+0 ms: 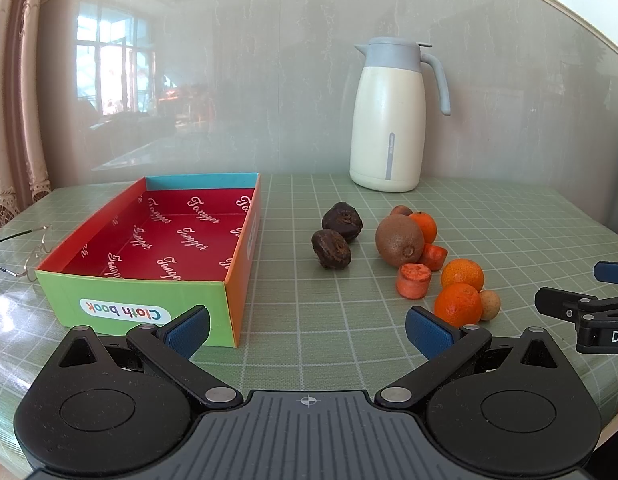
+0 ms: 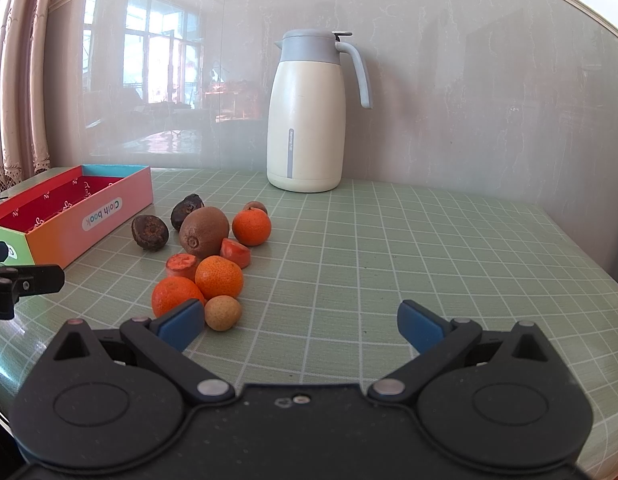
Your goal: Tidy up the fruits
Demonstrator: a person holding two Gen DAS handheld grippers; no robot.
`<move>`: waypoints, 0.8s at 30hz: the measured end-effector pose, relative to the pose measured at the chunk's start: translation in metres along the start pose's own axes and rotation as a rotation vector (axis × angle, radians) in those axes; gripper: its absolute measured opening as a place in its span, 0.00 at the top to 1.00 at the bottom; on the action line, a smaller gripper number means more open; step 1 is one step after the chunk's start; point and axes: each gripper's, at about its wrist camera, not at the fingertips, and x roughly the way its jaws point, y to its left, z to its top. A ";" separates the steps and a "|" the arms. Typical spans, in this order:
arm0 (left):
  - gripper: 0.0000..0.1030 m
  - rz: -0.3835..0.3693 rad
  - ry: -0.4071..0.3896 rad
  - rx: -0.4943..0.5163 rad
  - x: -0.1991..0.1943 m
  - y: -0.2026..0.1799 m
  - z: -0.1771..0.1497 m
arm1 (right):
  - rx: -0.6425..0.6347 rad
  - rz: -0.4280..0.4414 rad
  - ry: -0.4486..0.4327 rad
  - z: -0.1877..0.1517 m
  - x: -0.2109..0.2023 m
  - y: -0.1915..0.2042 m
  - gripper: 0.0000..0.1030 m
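— Both grippers first: left gripper (image 1: 307, 330) and right gripper (image 2: 299, 322) hang over the table's (image 2: 429, 248) near edge, jaws spread wide, holding nothing.

— And the fruit?

— Mid-table, clustered: kiwi (image 2: 204, 231), three mandarins (image 2: 219, 277), two carrot chunks (image 1: 414, 281), a small tan fruit (image 2: 223, 312) nearest the right gripper, two dark fruits (image 1: 331, 248) beside the box.

— Which box?

— Open cardboard box (image 1: 145, 300), toward the left edge. White jug (image 1: 387, 120) at the far edge; glasses (image 1: 29, 254) left of the box.
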 end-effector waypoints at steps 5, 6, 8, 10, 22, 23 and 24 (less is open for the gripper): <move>0.00 0.000 0.000 0.000 0.000 0.000 0.000 | 0.000 0.000 0.000 0.000 0.000 0.000 0.00; 0.00 0.001 0.001 0.000 0.000 0.000 0.000 | 0.000 0.000 0.000 0.000 0.000 0.000 0.00; 0.00 0.000 0.001 0.000 0.000 0.000 0.000 | 0.000 0.000 0.000 0.000 0.000 0.000 0.00; 0.00 0.000 0.001 0.000 0.000 0.000 0.000 | 0.000 0.000 0.000 0.000 0.000 0.000 0.00; 0.00 0.000 0.003 0.001 0.000 -0.001 0.000 | 0.000 -0.001 0.000 0.000 0.000 0.000 0.00; 0.00 0.000 0.005 0.001 0.000 -0.001 0.000 | 0.001 0.000 -0.001 0.000 0.000 0.000 0.00; 0.00 -0.001 0.006 0.001 0.000 -0.001 0.000 | 0.000 0.000 0.000 0.000 0.000 0.000 0.00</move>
